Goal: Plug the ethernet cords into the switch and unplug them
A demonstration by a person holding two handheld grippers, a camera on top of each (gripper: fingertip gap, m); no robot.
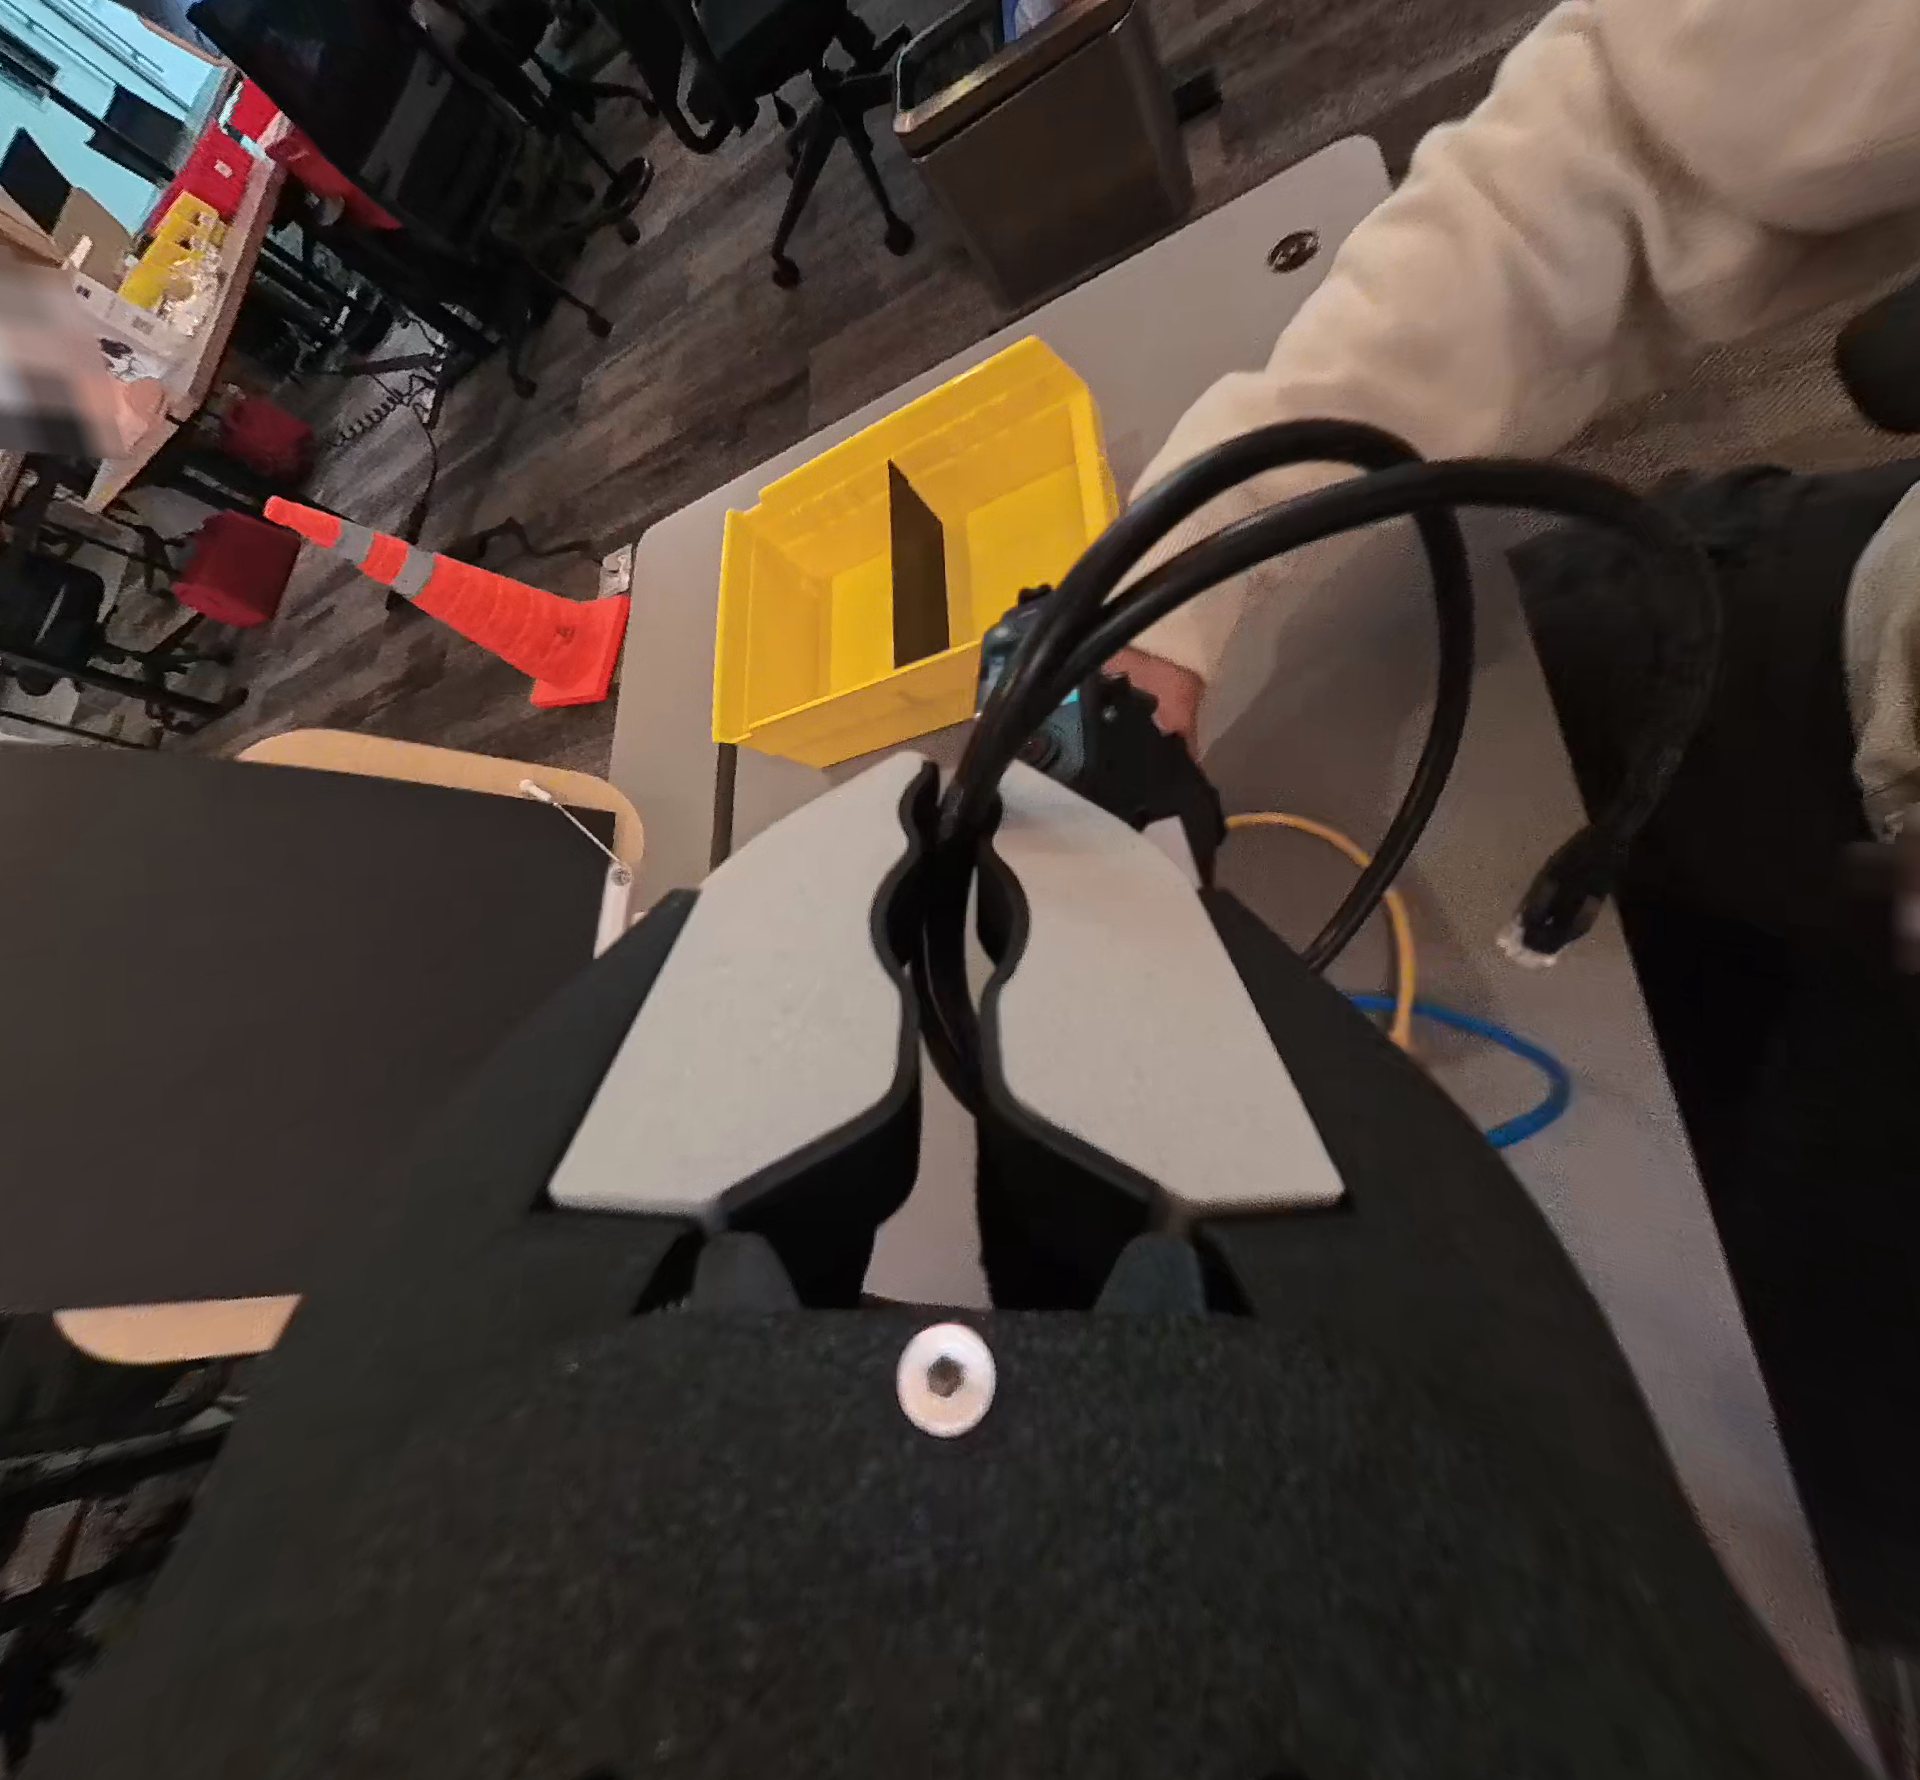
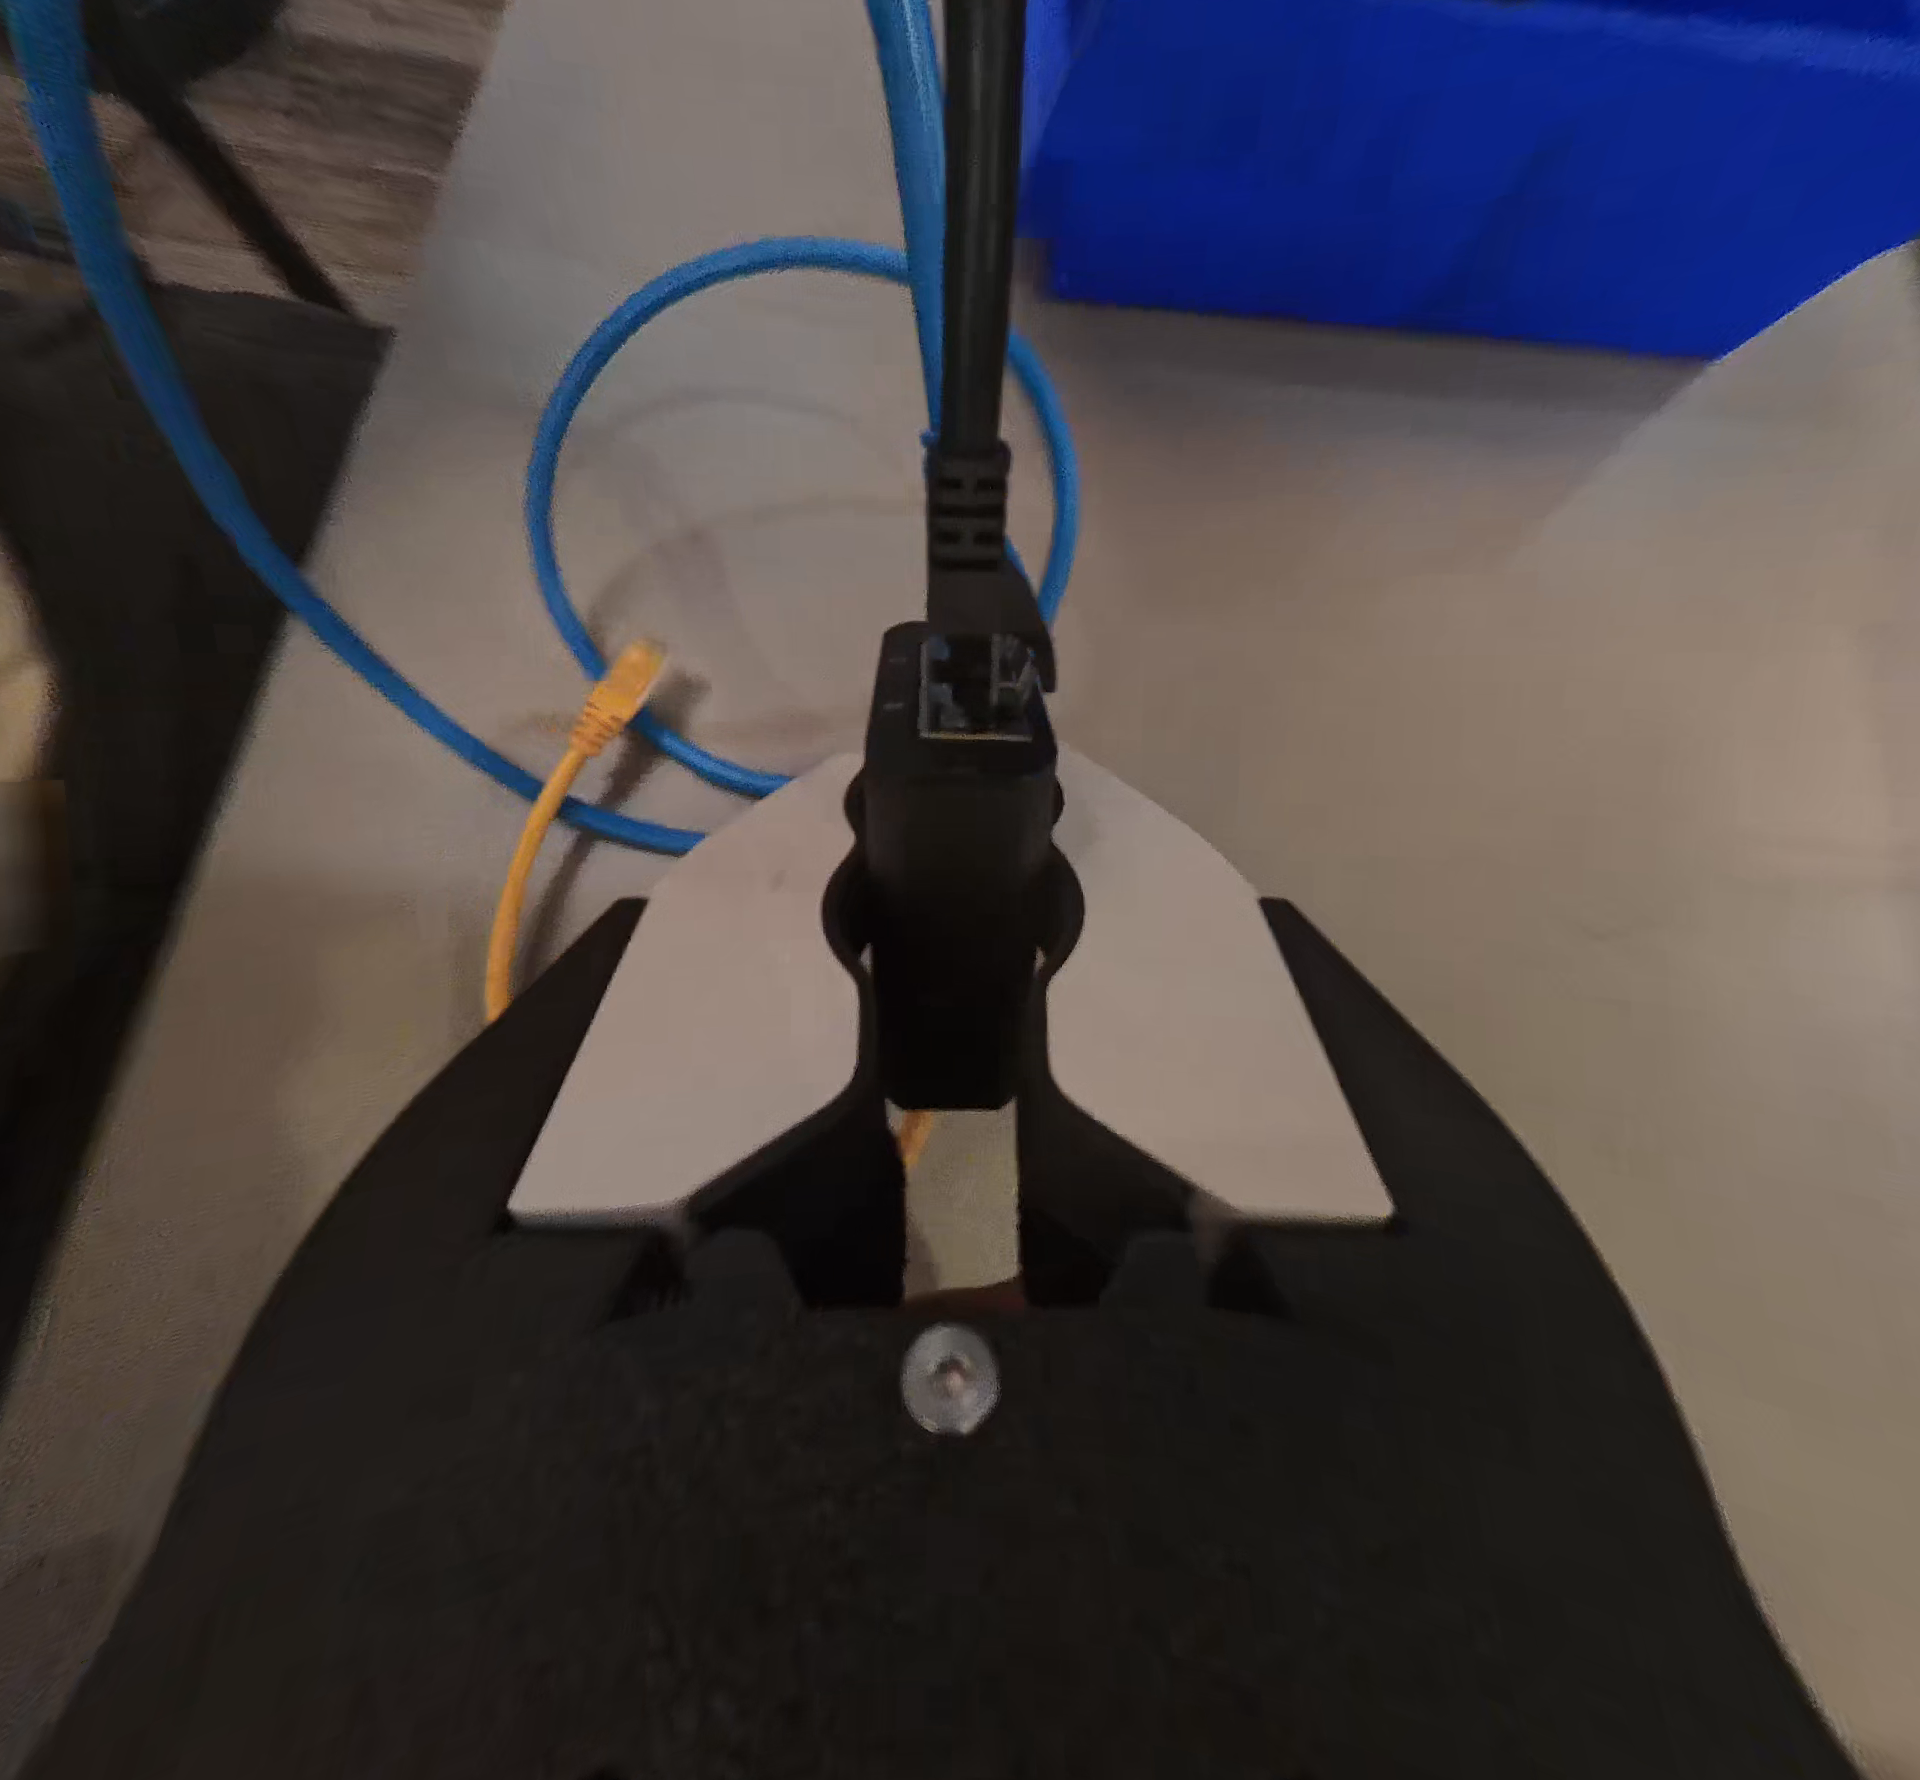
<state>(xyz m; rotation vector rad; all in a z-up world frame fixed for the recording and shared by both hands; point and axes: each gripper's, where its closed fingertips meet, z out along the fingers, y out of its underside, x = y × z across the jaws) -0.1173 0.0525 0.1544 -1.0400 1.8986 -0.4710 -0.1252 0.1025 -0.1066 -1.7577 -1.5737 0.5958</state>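
Note:
My left gripper [image 1: 951, 821] is shut on a black ethernet cord [image 1: 1226, 546] that loops up and to the right; its free plug [image 1: 1558, 899] hangs at the right. My right gripper [image 2: 956, 805] is shut on a small black switch [image 2: 951, 899], held end-on above the table. A black cord's plug [image 2: 966, 525] sits in the switch's port [image 2: 971, 691], with the cord rising straight up. The right gripper also shows in the left wrist view [image 1: 1122, 754], just beyond my left fingertips. A blue cord [image 2: 582, 442] and a yellow cord [image 2: 613, 691] lie loose on the table.
A yellow bin [image 1: 914, 567] with a black divider sits on the grey table [image 1: 1299, 691] beyond the grippers. A blue bin [image 2: 1455, 120] stands at the far right in the right wrist view. A person's cream sleeve [image 1: 1558, 203] reaches in. Chairs, a waste bin [image 1: 1039, 99] and an orange cone [image 1: 468, 587] are on the floor. Some 25 cm of space lies between my two pairs of fingers.

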